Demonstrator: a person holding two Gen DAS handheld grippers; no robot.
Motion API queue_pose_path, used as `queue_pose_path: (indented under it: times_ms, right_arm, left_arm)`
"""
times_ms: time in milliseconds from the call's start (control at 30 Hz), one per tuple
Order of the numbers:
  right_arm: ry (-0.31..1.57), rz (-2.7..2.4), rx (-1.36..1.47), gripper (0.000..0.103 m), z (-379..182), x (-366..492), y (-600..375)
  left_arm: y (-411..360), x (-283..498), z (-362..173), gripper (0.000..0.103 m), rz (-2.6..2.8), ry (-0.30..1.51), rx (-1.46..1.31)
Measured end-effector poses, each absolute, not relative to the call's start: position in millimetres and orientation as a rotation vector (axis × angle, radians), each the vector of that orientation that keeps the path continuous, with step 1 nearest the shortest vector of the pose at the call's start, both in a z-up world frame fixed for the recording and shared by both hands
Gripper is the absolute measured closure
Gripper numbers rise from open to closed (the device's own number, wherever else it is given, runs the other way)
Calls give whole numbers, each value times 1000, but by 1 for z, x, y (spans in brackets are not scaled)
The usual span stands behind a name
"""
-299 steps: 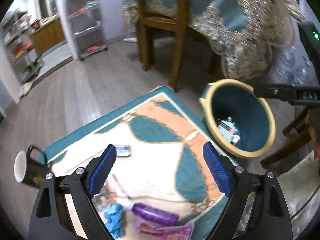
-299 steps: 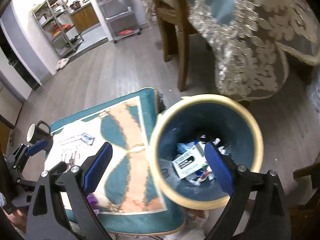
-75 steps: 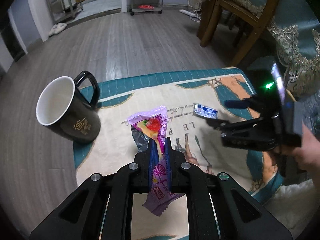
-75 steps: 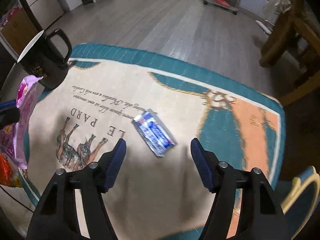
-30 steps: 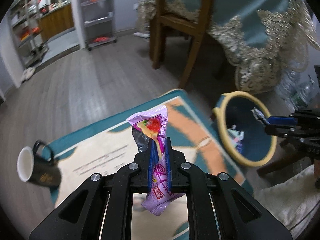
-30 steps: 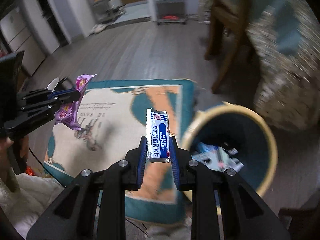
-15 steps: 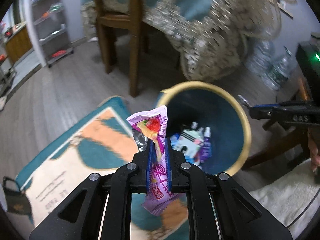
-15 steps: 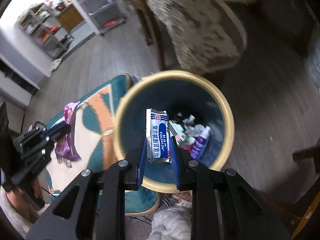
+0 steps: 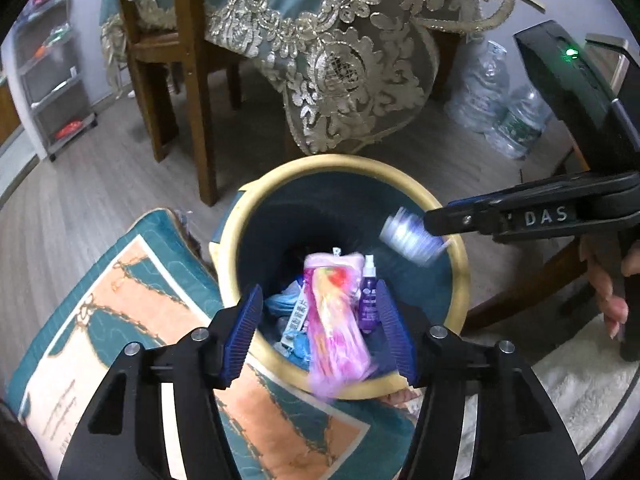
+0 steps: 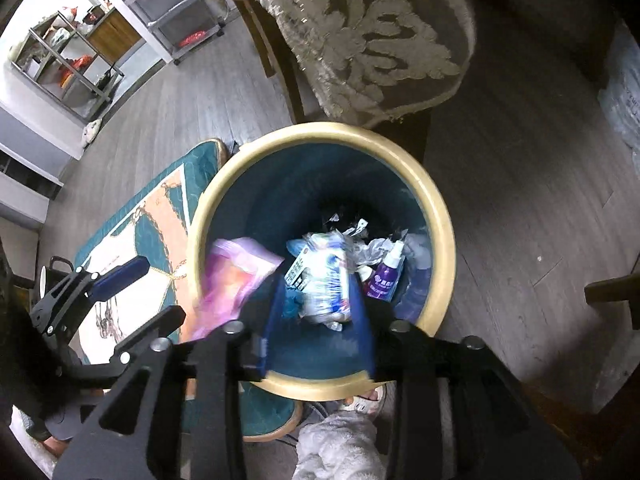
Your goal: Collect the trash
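A round bin [image 9: 460, 276] with a yellow rim and a teal inside stands on the floor; it also shows in the right wrist view [image 10: 440, 216]. My left gripper [image 9: 320, 328] is open above its near rim. A pink candy wrapper [image 9: 336, 320], blurred, is falling between the fingers; it shows in the right wrist view [image 10: 232, 280]. My right gripper [image 10: 316, 312] is open over the bin. A blue and white packet [image 10: 324, 280], blurred, is dropping from it; it shows in the left wrist view [image 9: 412, 236]. A purple spray bottle [image 9: 368, 292] and other trash lie inside.
A teal and orange rug [image 9: 132, 304] lies left of the bin. A wooden chair [image 9: 176, 60] and a table with a lace-edged cloth [image 9: 340, 52] stand behind it. Plastic water bottles [image 9: 496, 100] stand at the back right. A black mug [image 10: 46, 276] sits on the rug.
Both grippers have opened over the bin. The pink wrapper has left the left gripper and the blue and white packet has left the right gripper; both are falling.
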State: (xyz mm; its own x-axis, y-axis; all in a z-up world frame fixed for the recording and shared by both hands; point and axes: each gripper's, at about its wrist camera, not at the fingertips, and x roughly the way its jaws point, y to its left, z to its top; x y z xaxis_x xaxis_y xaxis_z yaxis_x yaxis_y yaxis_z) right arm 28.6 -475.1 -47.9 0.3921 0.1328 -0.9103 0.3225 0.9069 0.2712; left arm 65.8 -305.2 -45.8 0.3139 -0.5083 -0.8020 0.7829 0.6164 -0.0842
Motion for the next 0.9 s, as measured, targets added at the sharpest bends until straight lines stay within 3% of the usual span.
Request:
queue_pose_path:
  times_ms: [67,200,467,900]
  right_arm:
    - [1166,-129,432,57,-46,28,-472]
    - [1139,-165,472,50,-40,20,-474]
    - [1093,-258,378,13,-26,-1,-444]
    - [1048,-341,304,7,-20,-21,-433]
  left_arm:
    - [-299,64,-41,30,-866,888,347]
    - [-284,62,-33,30,-839,883,337]
    - [-267,45,-21,13,-799,892,340]
    - [-262,43,-34,9,-706,919,437]
